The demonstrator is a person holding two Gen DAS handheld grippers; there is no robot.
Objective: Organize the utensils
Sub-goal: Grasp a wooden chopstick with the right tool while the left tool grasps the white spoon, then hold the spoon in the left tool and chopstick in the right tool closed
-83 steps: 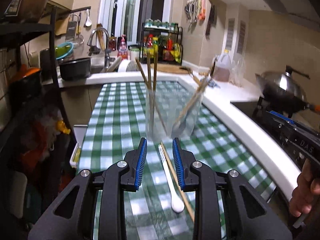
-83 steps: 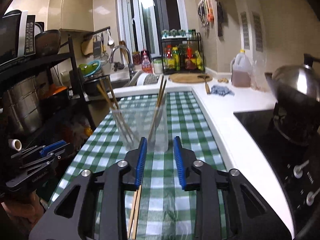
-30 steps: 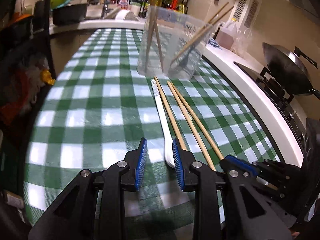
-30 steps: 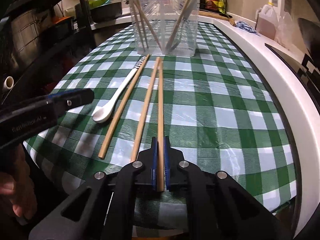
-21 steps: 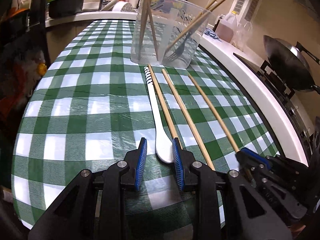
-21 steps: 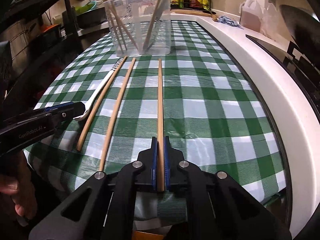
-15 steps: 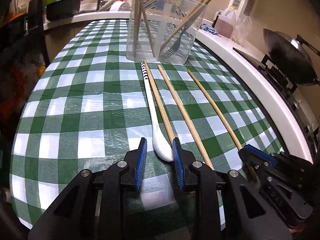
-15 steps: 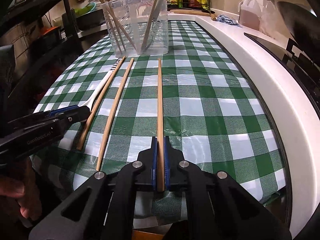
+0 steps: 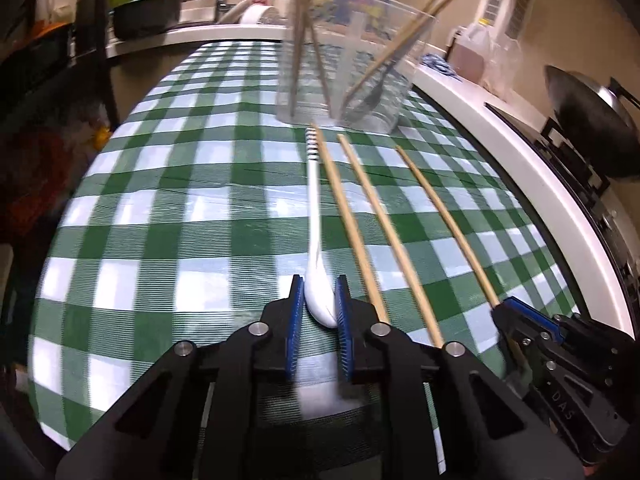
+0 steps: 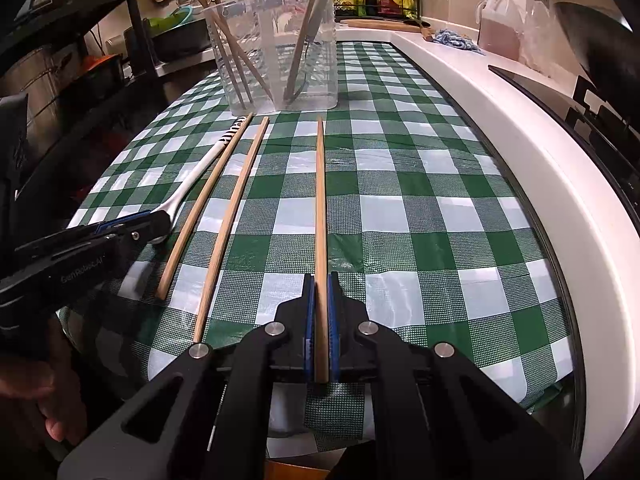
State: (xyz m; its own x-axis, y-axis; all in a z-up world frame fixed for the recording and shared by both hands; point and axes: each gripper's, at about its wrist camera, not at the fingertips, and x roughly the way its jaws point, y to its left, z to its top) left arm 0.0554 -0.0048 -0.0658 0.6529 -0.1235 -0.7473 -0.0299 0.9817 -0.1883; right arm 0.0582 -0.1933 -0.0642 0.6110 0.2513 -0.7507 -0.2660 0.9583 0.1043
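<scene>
A clear plastic holder (image 9: pixel 344 60) with chopsticks and a fork stands on the green checked tablecloth (image 9: pixel 180 208). A white spoon (image 9: pixel 316 216) lies in front of it, its bowl between the pads of my left gripper (image 9: pixel 319 296), which has closed on it. Two loose wooden chopsticks (image 9: pixel 372 220) lie right of the spoon. My right gripper (image 10: pixel 320 284) is shut on a third wooden chopstick (image 10: pixel 320 200), which points at the holder (image 10: pixel 276 52). The spoon (image 10: pixel 196 176) and left gripper (image 10: pixel 120 228) show at the left of the right wrist view.
A white counter edge (image 10: pixel 520 120) runs along the table's right side, with a stove (image 9: pixel 592 184) and a wok (image 9: pixel 588 112) beyond. A dark shelf rack (image 10: pixel 60 80) stands left. A sink, a pot and bottles are at the back.
My left gripper has moved forward over the spoon's bowl and closed on it. My right gripper stays shut on its chopstick, which has shifted apart from the other two.
</scene>
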